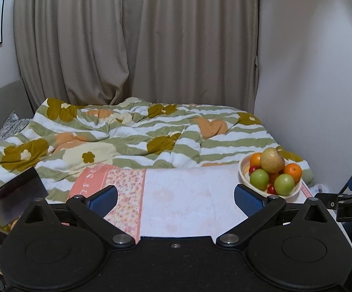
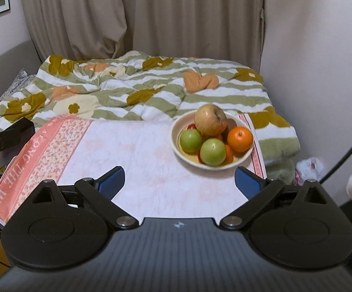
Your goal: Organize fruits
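Sitting heaped in the bowl (image 2: 212,163) at the cloth's (image 2: 139,155) far right is all the fruit (image 2: 212,131) in view; none lies loose; both the left gripper (image 1: 176,194) and right gripper (image 2: 178,180) gape wide, empty; this fits fruit gathered or fruit awaiting sorting.

The bowl (image 2: 176,143) is cream. In it lie two green apples (image 2: 213,151), bright orange oranges (image 2: 240,139), a tan-brown pear (image 2: 210,120) and small red fruits (image 1: 253,169). The cloth (image 2: 137,150) is pale pink with a salmon floral border. The bed's duvet (image 2: 151,90) is striped green and white with ochre and peach flowers. The curtains (image 1: 137,39) are beige.
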The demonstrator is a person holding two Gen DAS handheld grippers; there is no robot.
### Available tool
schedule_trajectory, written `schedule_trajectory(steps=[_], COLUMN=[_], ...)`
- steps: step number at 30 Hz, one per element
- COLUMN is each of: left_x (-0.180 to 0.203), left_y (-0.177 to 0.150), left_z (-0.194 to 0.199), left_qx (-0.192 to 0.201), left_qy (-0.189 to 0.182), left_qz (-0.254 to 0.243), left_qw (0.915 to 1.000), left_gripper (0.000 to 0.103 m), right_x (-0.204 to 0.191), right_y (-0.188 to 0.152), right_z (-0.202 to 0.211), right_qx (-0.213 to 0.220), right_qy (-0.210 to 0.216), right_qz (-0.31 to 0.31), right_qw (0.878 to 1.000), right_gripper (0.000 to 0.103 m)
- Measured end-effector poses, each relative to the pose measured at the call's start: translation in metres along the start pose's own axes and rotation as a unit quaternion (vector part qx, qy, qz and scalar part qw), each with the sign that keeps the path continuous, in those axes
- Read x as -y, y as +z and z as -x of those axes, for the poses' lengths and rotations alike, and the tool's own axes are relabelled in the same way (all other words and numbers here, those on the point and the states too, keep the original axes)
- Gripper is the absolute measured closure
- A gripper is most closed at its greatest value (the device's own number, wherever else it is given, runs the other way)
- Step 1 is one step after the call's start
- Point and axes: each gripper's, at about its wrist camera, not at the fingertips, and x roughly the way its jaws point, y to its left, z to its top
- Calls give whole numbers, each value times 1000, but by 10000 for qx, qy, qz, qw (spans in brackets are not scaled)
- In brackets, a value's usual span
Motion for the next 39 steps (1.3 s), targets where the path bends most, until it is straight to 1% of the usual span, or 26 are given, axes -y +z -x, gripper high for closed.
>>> schedule_trajectory(steps=[8,15,20,39], left_x=[-8,-9,-12,-12], left_y=[-14,-16,-16,-17], left_z=[4,5,5,3], left_qx=[-222,-232,-190,-246], left_qy=[-64,-74,-62,-33], left_qz=[90,3,20,-37], left_qw=[9997,9997,9998,9997], left_gripper=[0,0,0,0], right_x=[-14,-17,-18,-18], right_y=[-11,-13,-12,-11], right_z=[4,3,2,-1], right_qx=[-128,-159,-177,-208], right_qy=[-97,-134,-145,-134], right_qz=[-43,-97,-114,-123], right_qw=[9999,9997,9997,9996], right_gripper=[0,0,0,0])
